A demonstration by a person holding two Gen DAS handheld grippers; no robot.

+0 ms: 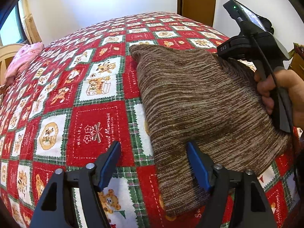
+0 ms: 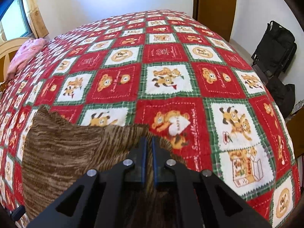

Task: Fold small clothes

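So my right claw (image 2: 149,140) is pinched tight on the far right corner of the brown striped knit (image 1: 199,104), which lies on the teddy-bear quilt (image 1: 91,125). My left claw (image 1: 153,152) gapes wide over its near left edge, gripping nothing.

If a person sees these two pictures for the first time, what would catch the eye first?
Most likely the red, white and green bear-patterned blanket, which fills both views. On it lies a brown striped knitted garment: the right gripper is shut on its far edge, while the left gripper stands open over its near edge. A pink cloth lies at the far left.
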